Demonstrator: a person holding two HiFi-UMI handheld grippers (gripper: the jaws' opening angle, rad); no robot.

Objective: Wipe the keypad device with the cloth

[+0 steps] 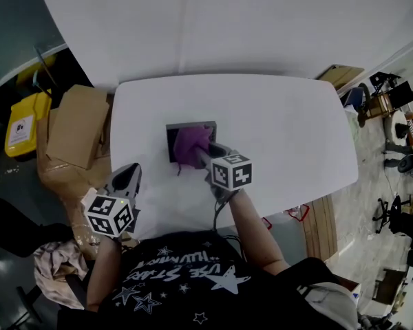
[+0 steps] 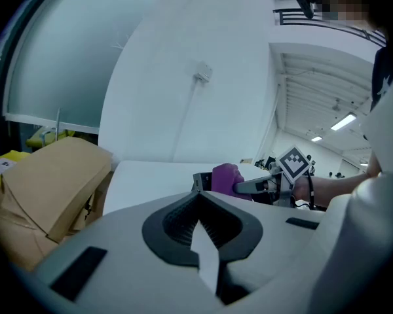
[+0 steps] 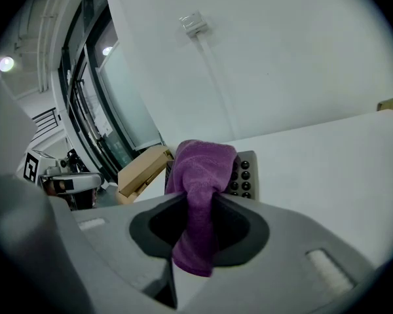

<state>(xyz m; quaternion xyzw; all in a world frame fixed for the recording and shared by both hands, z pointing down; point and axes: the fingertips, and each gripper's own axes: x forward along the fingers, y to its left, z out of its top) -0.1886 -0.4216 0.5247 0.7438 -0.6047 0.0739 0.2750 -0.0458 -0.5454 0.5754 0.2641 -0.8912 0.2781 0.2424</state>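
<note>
The keypad device (image 1: 173,135) lies flat on the white counter (image 1: 282,129), somewhat left of the middle, and its edges run about parallel to the edges of the counter. In the head view its longer side seems to go from left to right, but the cloth covers a big part of it, so this is not fully sure. In the right gripper view a block of round dark buttons (image 3: 243,175) shows at the right end of the device, face up. The purple cloth (image 3: 200,169) is bunched and lies on top of the device. Its long axis goes from the jaws away from the person, toward the far edge of the device. The right gripper (image 3: 198,201) has its jaws closed on the near end of the cloth, and a short tail of cloth hangs down on the camera's side of the pads. In the head view this gripper points forward and a little to the left, with its tips over the near right part of the device. The left gripper (image 2: 200,198) is at the near left corner of the counter, well apart from the device. Its jaws are together and nothing is between them, and it points toward the far side. A cardboard box (image 1: 76,126) stands just beside the left edge of the counter, and a yellow bin (image 1: 24,121) is further to the left.
</note>
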